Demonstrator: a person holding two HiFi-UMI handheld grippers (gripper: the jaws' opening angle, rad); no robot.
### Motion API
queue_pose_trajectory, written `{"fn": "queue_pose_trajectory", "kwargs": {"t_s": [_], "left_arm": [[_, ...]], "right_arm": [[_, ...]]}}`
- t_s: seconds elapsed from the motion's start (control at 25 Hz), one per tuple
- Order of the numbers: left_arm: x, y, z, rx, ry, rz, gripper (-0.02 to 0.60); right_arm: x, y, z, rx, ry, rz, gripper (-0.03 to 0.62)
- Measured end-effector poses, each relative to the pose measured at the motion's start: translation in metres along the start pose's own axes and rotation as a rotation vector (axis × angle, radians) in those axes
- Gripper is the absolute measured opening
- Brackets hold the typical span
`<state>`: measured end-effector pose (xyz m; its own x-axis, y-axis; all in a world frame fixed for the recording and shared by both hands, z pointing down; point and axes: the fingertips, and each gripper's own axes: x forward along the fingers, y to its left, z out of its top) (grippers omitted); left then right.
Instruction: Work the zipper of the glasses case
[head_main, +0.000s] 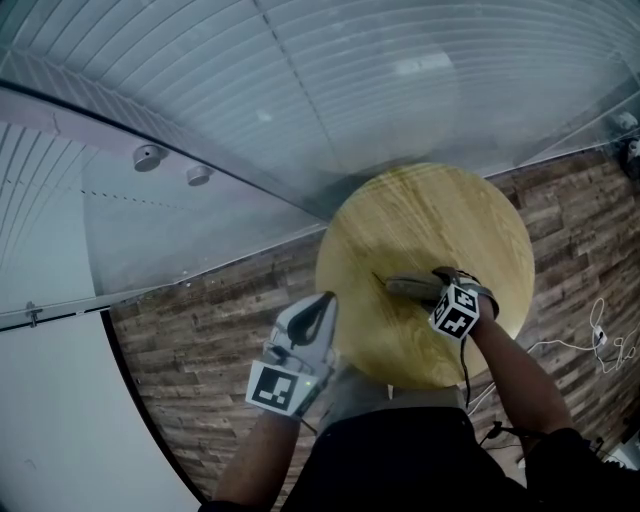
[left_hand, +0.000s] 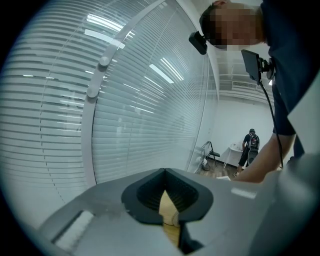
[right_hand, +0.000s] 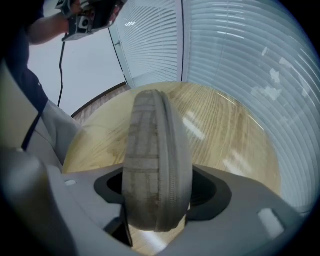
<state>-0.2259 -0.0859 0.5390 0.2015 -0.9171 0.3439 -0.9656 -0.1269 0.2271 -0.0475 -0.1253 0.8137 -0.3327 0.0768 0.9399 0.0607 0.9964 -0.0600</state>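
My right gripper (head_main: 432, 291) points steeply down over the round wooden table (head_main: 430, 205). Its jaws stand wide with the glasses case (right_hand: 157, 150) between them, and the pads look to sit against its two long sides, though I can't vouch for how firmly. The case rests on the tabletop towards my right. In the right gripper view its zipper (right_hand: 169, 170) faces the camera and runs away along the rounded edge. I see no pull tab anywhere, so my first worry is that I commit to a hold before I know which end the slider is at. The sides of the case are curved and smooth-looking, so I judge that a light squeeze near one end could let it squirt out or roll over on the slick wood. A hard squeeze could press the shell in and bind the zipper teeth. My left gripper (head_main: 318, 308) is fully closed on nothing and hangs off the near edge of the table, well apart from the case. It must open and come in before it can pinch the tab. If it comes in fast it may knock the case out of the right jaws or push it towards the edge.
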Motion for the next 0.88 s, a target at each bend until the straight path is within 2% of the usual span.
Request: {"fn": "queue_pose_trajectory", "kwargs": {"t_s": [0.28,0.48,0.64,0.76,0.88], "left_arm": [[0.002,0.005,0.001,-0.004,-0.001,-0.005,0.005],[0.007,-0.001,0.004,0.007,-0.002,-0.033,0.005],[0.012,-0.010,0.009,0.025,-0.002,-0.079,0.005],[0.014,-0.016,0.011,0.074,-0.010,-0.121,0.005],[0.014,-0.022,0.014,0.075,-0.011,-0.152,0.005]], "right_arm": [[-0.013,0.010,0.000,0.056,-0.095,-0.033,0.307],[-0.035,0.014,0.010,0.152,-0.226,-0.043,0.304],[-0.066,0.019,0.024,0.183,-0.348,-0.063,0.304],[-0.098,0.022,0.034,0.209,-0.432,-0.081,0.304],[-0.141,0.025,0.049,0.227,-0.510,-0.097,0.304]]}}
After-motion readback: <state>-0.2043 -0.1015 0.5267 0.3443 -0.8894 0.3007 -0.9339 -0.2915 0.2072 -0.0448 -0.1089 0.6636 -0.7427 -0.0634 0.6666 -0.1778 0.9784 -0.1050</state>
